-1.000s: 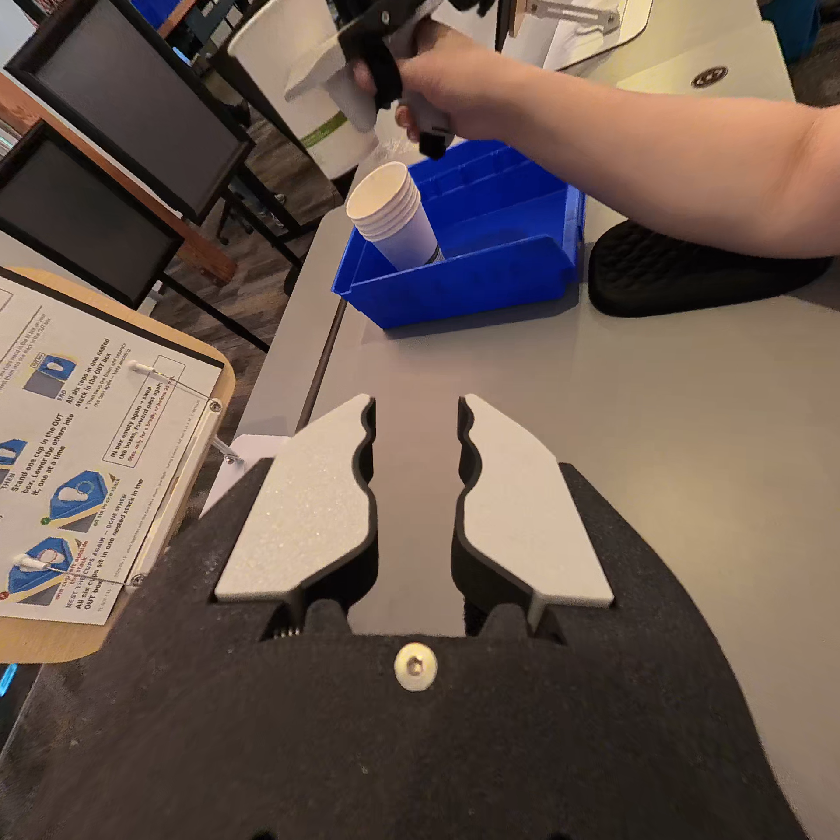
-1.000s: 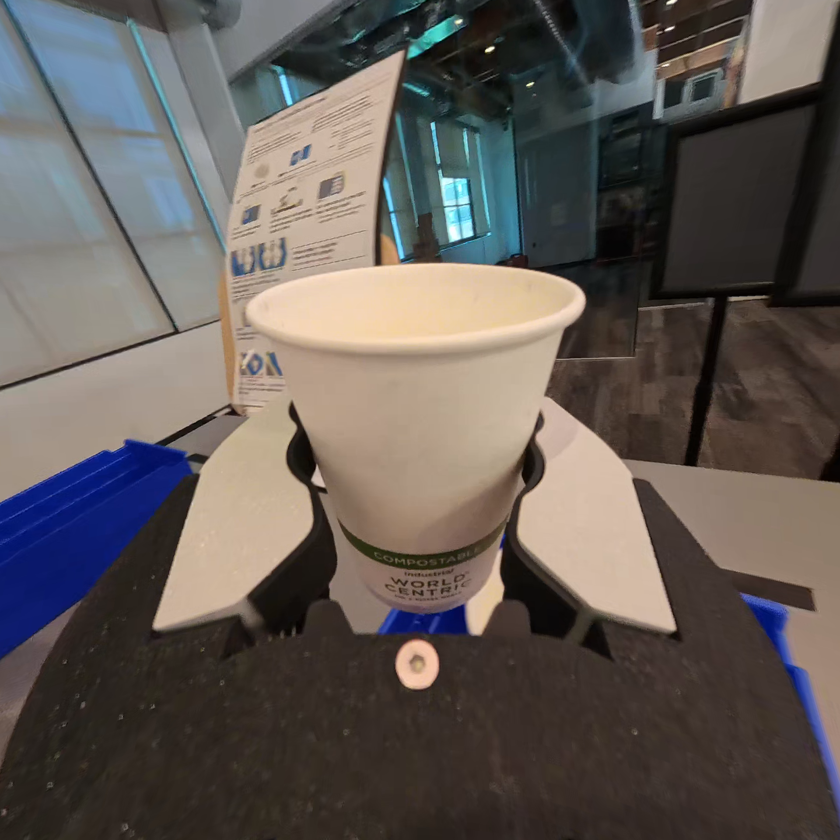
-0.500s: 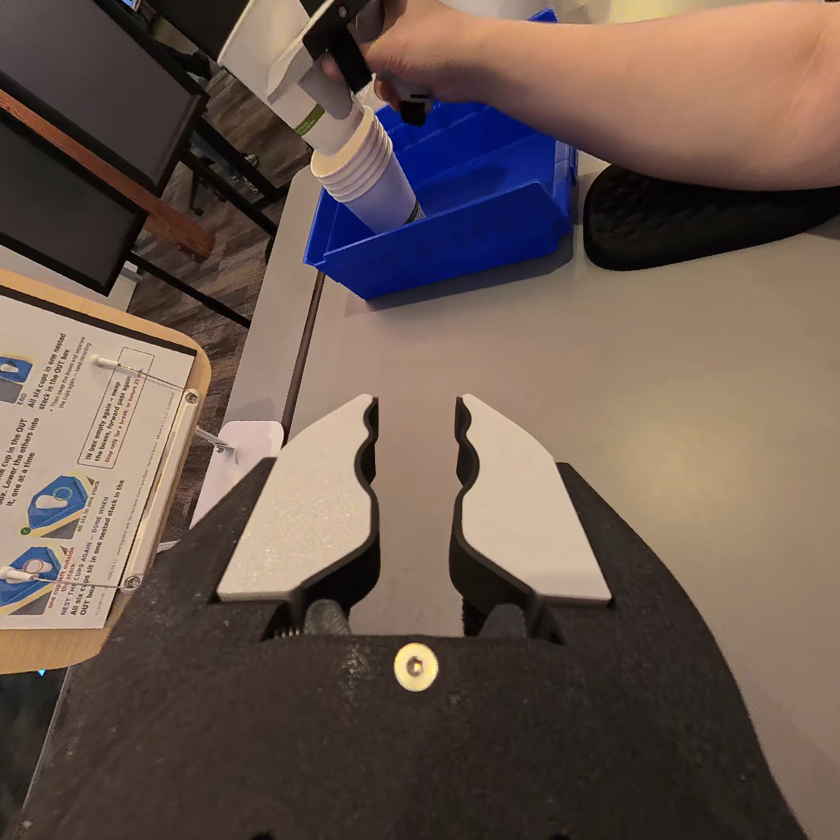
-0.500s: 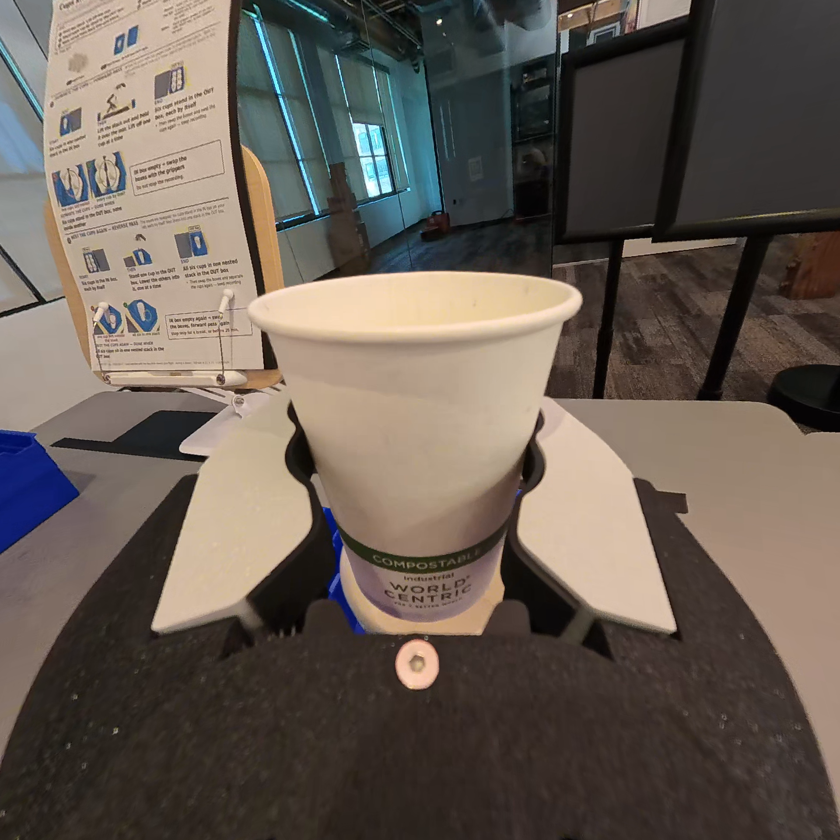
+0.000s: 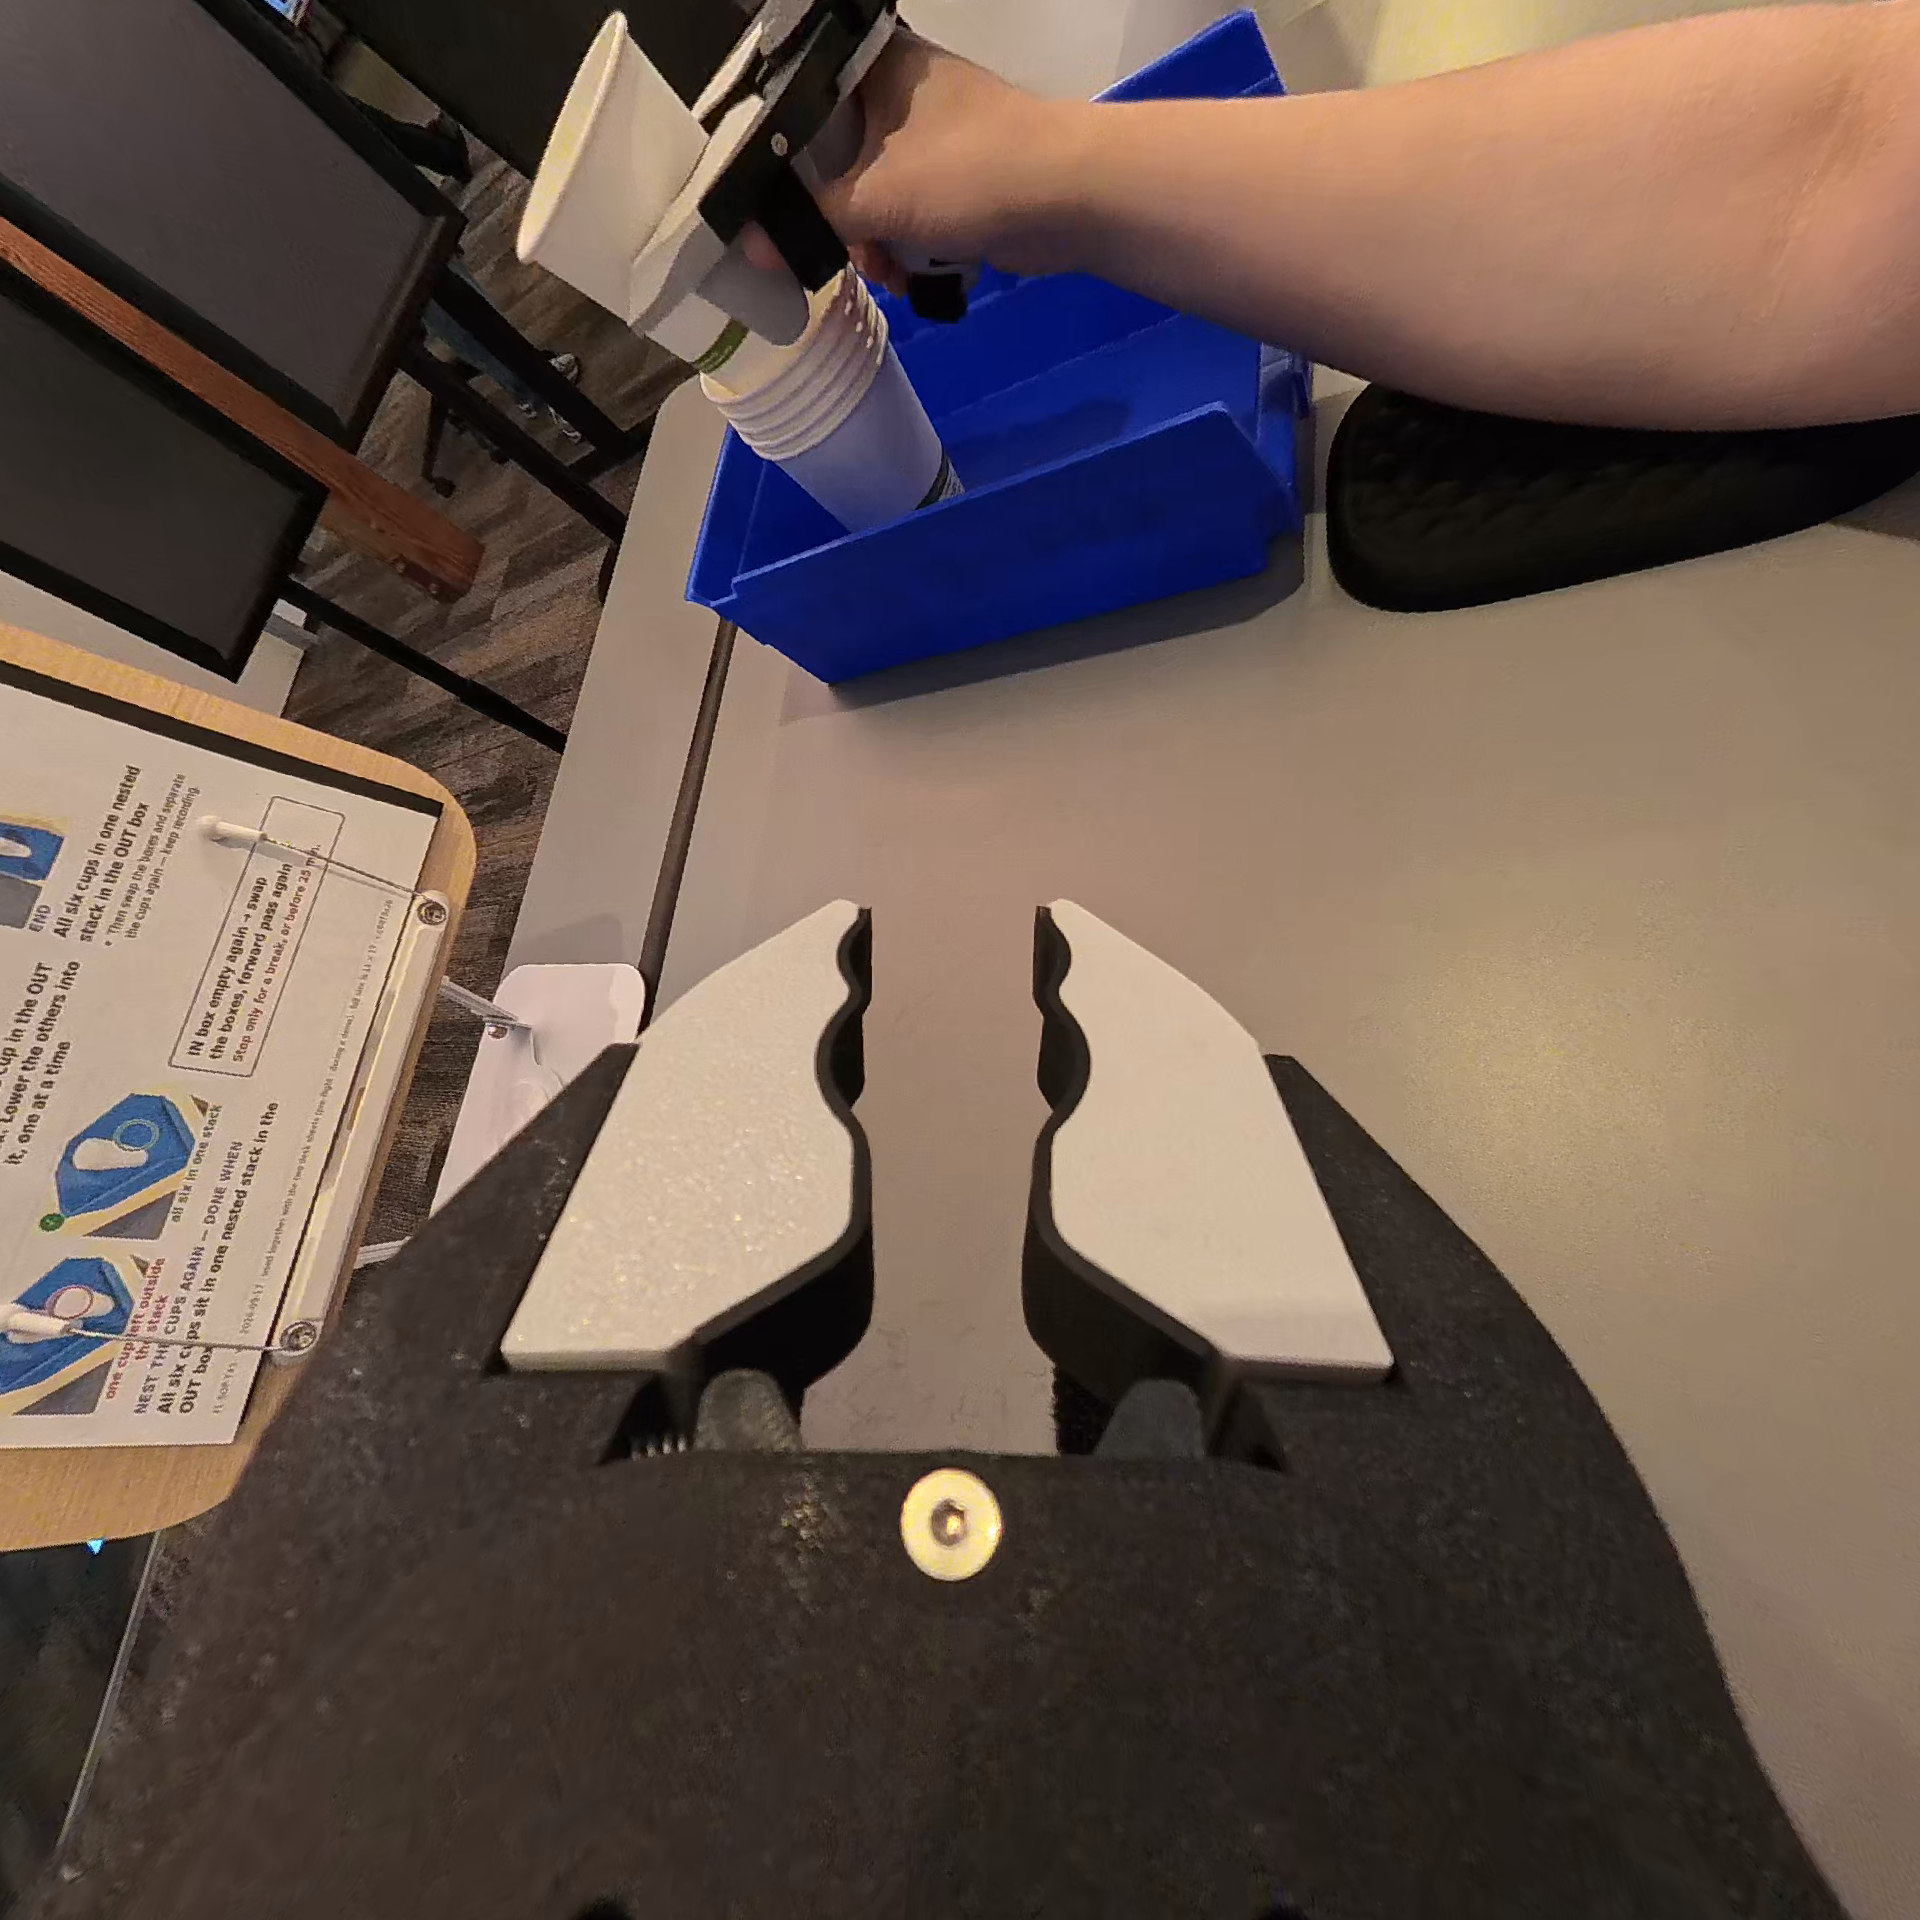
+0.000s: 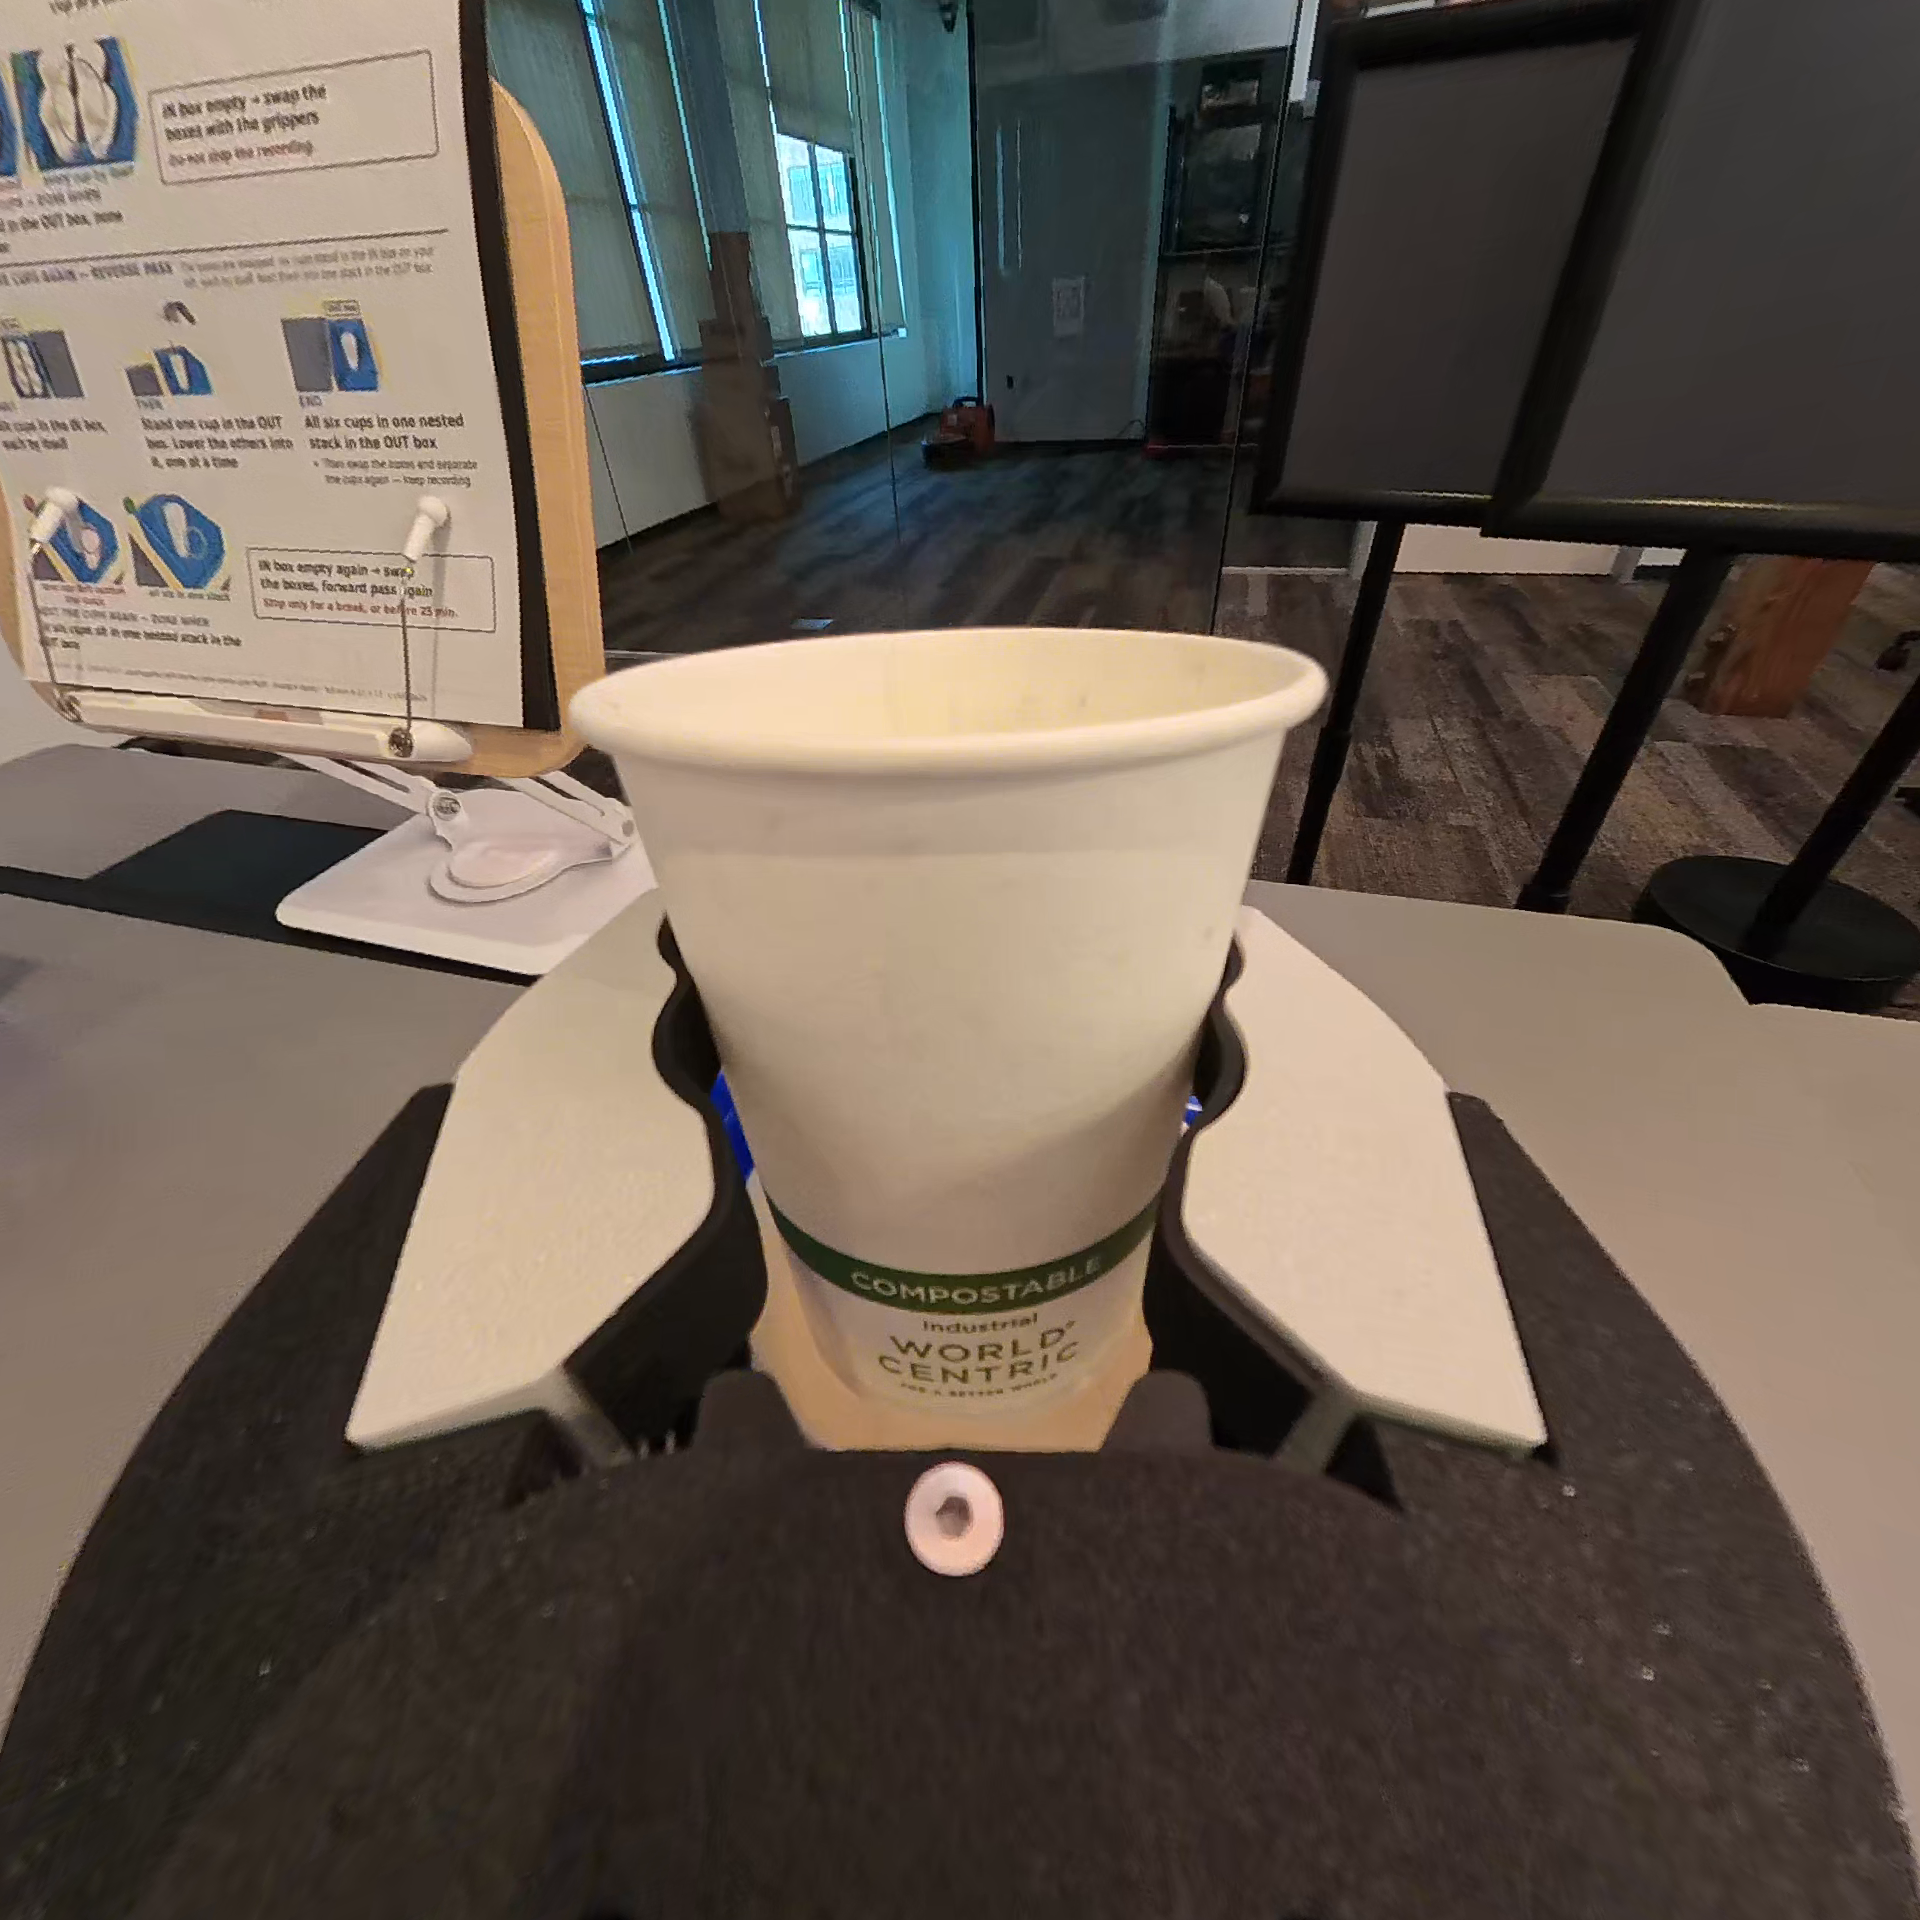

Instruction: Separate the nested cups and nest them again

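Note:
My left gripper (image 5: 951, 914) is open and empty, low over the grey table (image 5: 1351, 935), well short of the blue bin (image 5: 997, 561). In the bin leans a stack of nested white paper cups (image 5: 842, 416). My right gripper (image 6: 951, 935) is shut on a white paper cup with a green band (image 6: 951, 883), with both pads against its sides. In the left wrist view the right gripper (image 5: 717, 197) holds this cup (image 5: 603, 177) tilted, with its base inside the top of the stack.
A person's forearm (image 5: 1455, 229) reaches over the bin. A black pad (image 5: 1558, 499) lies right of the bin. An instruction sheet on a wooden stand (image 5: 156, 1039) stands at the table's left edge and also shows in the right wrist view (image 6: 260, 364). Black display boards (image 6: 1558, 260) stand beyond the table.
My right gripper has brought its cup down from above the stack into the stack's top and tilted it. My left gripper's jaws have narrowed a little and stay empty.

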### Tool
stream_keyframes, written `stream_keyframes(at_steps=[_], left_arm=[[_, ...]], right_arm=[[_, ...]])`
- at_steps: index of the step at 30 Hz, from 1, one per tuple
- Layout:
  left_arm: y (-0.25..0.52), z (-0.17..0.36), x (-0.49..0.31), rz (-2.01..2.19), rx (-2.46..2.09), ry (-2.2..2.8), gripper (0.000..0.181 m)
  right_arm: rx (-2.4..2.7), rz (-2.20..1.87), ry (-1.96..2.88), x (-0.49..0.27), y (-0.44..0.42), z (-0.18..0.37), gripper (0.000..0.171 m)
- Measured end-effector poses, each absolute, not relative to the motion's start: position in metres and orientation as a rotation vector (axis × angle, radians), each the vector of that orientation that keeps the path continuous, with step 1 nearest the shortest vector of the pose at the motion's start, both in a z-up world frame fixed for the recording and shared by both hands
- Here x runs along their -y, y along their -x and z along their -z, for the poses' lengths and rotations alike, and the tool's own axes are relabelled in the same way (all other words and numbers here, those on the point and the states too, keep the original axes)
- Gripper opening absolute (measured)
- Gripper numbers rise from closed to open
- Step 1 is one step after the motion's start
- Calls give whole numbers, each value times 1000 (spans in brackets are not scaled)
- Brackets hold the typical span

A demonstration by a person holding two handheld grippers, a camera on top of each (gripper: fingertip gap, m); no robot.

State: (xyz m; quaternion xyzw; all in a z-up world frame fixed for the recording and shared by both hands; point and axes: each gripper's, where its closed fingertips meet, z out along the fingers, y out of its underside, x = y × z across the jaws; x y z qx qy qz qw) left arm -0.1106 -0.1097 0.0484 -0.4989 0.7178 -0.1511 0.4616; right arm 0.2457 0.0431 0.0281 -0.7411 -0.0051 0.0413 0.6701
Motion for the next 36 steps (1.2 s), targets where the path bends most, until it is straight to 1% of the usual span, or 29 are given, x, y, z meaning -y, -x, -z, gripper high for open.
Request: stream_keyframes(at_steps=[14,18,26,36], left_arm=[[109,-42,111,357,-1794,1227,29],[108,-42,111,355,-1798,1228,29],[109,-39,109,330,-1802,1241,29],[110,-40,110,328,-1805,1239,28]], right_arm=[[38,-79,1763,-42,-247,-16,91],[49,-72,1876,-38,-249,-6,91],[54,103,2040,-23,-261,-2,92],[61,128,2272,-2,-250,13,93]])
